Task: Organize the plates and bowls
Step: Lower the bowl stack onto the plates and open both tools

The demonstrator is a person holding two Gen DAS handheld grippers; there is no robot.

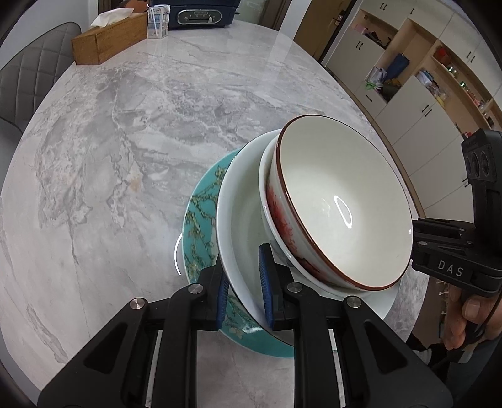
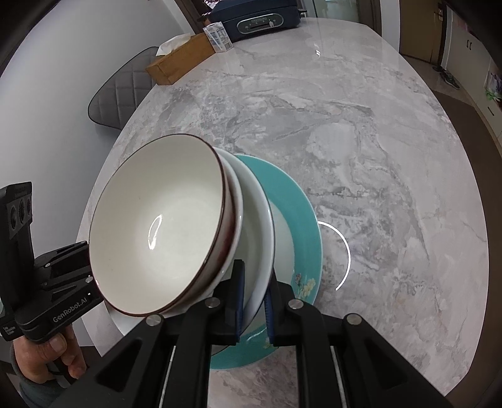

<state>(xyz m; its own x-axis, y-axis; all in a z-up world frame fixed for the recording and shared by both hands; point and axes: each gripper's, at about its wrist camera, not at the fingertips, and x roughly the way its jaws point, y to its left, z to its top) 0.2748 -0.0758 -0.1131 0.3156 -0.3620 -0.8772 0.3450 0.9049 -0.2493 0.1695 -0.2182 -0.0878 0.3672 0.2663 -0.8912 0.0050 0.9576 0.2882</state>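
A white deep plate (image 1: 241, 213) (image 2: 257, 226) carries a plain white bowl (image 1: 266, 188) (image 2: 237, 201) with a brown-rimmed, red-patterned bowl (image 1: 339, 194) (image 2: 163, 219) nested in it. My left gripper (image 1: 243, 276) is shut on the plate's near rim, one blue pad inside and one beneath. From the opposite side my right gripper (image 2: 254, 292) clamps the rim the same way. Under this stack a teal floral plate (image 1: 200, 213) (image 2: 301, 219) lies on the marble table (image 1: 125, 157). I cannot tell whether the white plate touches it.
At the table's far end stand a wooden tissue box (image 1: 106, 40) (image 2: 178, 59), a small carton (image 1: 158, 22) (image 2: 218, 37) and a dark blue appliance (image 1: 204, 14) (image 2: 260, 18). A grey chair (image 1: 31, 72) is at the left edge and cabinets (image 1: 423, 78) at the right.
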